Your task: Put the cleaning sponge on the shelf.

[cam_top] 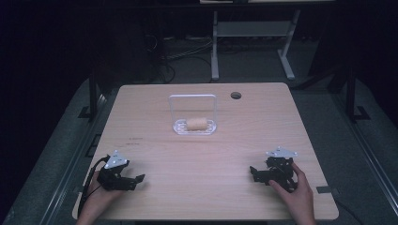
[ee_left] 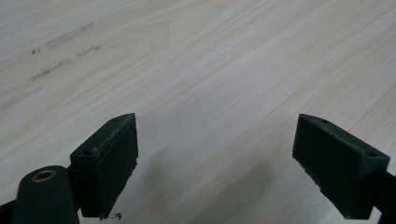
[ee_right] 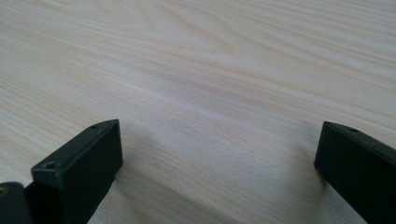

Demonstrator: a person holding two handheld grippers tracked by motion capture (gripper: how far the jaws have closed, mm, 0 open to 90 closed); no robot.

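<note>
Two hand-held grippers, left gripper (cam_top: 133,180) and right gripper (cam_top: 256,173), rest wide open and empty on a pale wooden table (cam_top: 202,154) in a dark room.

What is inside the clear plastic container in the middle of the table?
The clear container, lid upright, holds one pale beige roll-shaped item. The roll hides the bit of tray under it.

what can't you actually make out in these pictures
- High view: the pale roll in the clear container is too small and dim to identify.
- High view: the room beyond the table is lost in darkness.
- High view: the dark marks on the table are too small to read.
- High view: the person's forearms are cut off by the bottom edge.
</note>
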